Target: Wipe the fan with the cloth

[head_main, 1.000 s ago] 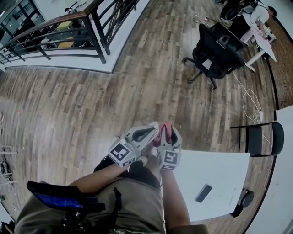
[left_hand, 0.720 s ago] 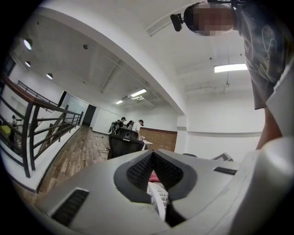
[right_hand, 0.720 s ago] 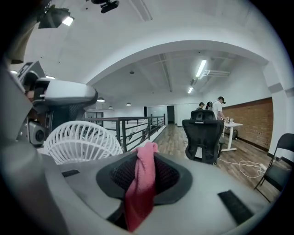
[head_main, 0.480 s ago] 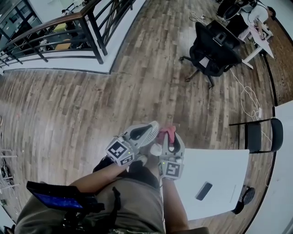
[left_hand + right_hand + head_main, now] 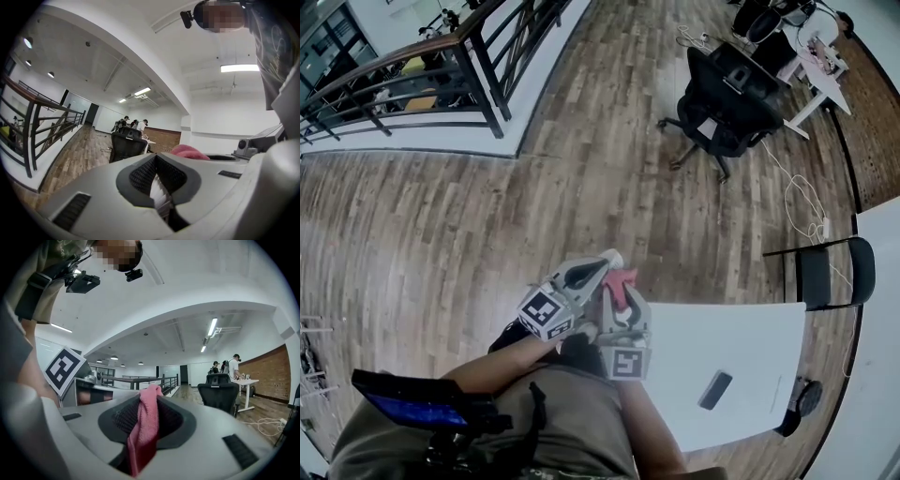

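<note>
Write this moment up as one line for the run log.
left tongs: shut, empty | right tongs: shut on pink cloth | fan: not in view | wiping: not under way

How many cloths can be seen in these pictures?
1. The pink cloth is gripped between the jaws of the right gripper. Another cloth may be hidden.

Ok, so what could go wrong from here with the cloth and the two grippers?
1. The right gripper pinches the pink cloth with loose ends sticking out past the jaws, so it might slip free during wiping.
2. The shut left gripper sits close beside the right one in the head view; they could knock together or snag the cloth.
3. No fan is in view, and a cable lies on the floor, a possible trip hazard.
</note>
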`<control>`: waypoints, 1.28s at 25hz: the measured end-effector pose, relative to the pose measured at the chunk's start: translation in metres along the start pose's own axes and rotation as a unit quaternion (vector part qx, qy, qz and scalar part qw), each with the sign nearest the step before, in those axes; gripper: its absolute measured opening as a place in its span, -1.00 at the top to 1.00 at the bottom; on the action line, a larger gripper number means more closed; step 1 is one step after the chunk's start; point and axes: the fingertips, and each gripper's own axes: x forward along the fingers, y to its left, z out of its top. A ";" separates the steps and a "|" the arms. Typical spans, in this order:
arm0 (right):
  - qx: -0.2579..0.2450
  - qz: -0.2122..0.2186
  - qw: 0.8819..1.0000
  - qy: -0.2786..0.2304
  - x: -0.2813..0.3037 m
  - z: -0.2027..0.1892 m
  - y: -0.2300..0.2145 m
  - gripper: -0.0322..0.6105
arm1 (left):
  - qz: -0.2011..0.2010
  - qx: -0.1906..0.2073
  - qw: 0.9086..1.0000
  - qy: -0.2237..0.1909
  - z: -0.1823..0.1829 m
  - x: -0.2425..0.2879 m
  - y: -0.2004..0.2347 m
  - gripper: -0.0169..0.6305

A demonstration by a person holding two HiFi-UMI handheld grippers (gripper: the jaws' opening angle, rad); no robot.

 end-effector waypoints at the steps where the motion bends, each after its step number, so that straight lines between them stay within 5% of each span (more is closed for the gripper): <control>1: 0.007 -0.003 1.000 0.000 0.004 -0.001 -0.002 0.54 | 0.002 0.000 1.000 0.002 -0.001 0.000 0.002 0.97; 32: 0.018 -0.031 0.999 0.026 0.066 -0.053 -0.071 0.54 | 0.005 -0.020 1.000 -0.003 -0.006 -0.007 0.008 0.98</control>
